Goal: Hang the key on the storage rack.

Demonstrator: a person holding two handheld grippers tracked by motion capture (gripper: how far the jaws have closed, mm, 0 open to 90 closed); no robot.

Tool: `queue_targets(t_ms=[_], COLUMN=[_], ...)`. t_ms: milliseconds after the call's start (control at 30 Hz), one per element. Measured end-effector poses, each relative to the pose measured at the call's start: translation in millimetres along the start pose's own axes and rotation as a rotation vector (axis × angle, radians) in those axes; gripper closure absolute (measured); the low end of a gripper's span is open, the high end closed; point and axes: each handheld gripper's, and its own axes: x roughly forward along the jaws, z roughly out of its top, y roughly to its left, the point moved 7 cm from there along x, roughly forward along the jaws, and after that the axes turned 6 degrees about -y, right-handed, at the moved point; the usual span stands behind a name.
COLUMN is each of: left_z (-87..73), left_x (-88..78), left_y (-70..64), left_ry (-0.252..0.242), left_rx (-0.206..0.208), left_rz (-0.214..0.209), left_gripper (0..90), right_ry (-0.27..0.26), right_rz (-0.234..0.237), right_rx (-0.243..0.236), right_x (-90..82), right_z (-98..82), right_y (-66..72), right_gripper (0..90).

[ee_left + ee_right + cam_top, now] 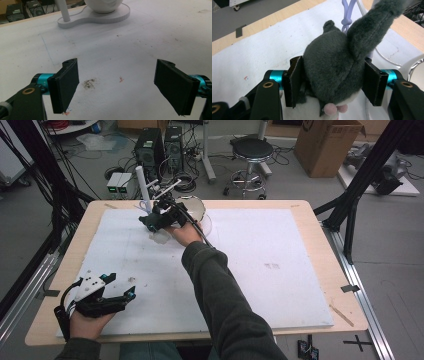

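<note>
A grey and white plush toy (329, 57) with a long grey ear sits between the jaws of my right gripper (333, 80), and both pads press into its fur. In the high view that gripper (152, 225) is at the far middle of the white mat (260, 250), with the toy's pale underside (161, 238) hanging below it. A lilac hook (348, 12) hangs just beyond the toy. My left gripper (121, 286) rests at the near left corner of the mat. Its jaws stand wide apart with nothing between them (117, 85).
A white stand (100, 15) with an upright pole (144, 185) and a round bowl-like part (194, 209) stands at the far edge, right behind the right gripper. The wooden table rim (345, 292) frames the mat. A stool and boxes stand on the floor beyond.
</note>
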Motion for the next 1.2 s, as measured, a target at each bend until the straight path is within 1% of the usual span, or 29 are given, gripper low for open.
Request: queue_targets(t_ms=[133,200,333,467,700,733,1033,1200], left_z=[0.0,0.1,-0.2,-0.1,-0.2,-0.2,-0.2,-0.5], left_x=[-0.5,-1.3,-1.8,-1.8,-1.3,-1.3,-1.6,-1.0], left_y=[0.2,0.8,2.0,1.9,1.5,1.5,1.6,1.9], left_ry=[0.000,0.000,0.001,0.001,0.000,0.000,0.000,0.000], left_rx=[0.003,0.005,0.001,0.002,0.001,0.001,0.001,-0.001], left_rz=[-0.001,0.001,0.004,0.003,0.001,0.001,0.002,0.002], left_gripper=[20.3,20.3,20.3,20.3,20.3,20.3,20.3,20.3], right_ry=[0.003,-0.003,-0.010,-0.012,-0.017,-0.016,-0.011,-0.001], right_rz=[-0.002,0.000,-0.004,-0.004,-0.011,-0.012,-0.017,-0.015], right_rx=[0.010,0.032,0.035,0.053,0.063,0.070,0.072,0.093], right_x=[3.8,5.2,8.7,11.9,15.0,15.0,17.9,20.5], right_z=[-1.2,-1.5,-1.9,-2.8,-3.7,-3.9,-5.6,-8.2], right_y=[0.4,-0.1,-0.9,-1.0,-2.0,-1.9,-3.3,-4.4], right_gripper=[40.4,40.3,39.7,39.3,37.3,37.0,34.6,30.7])
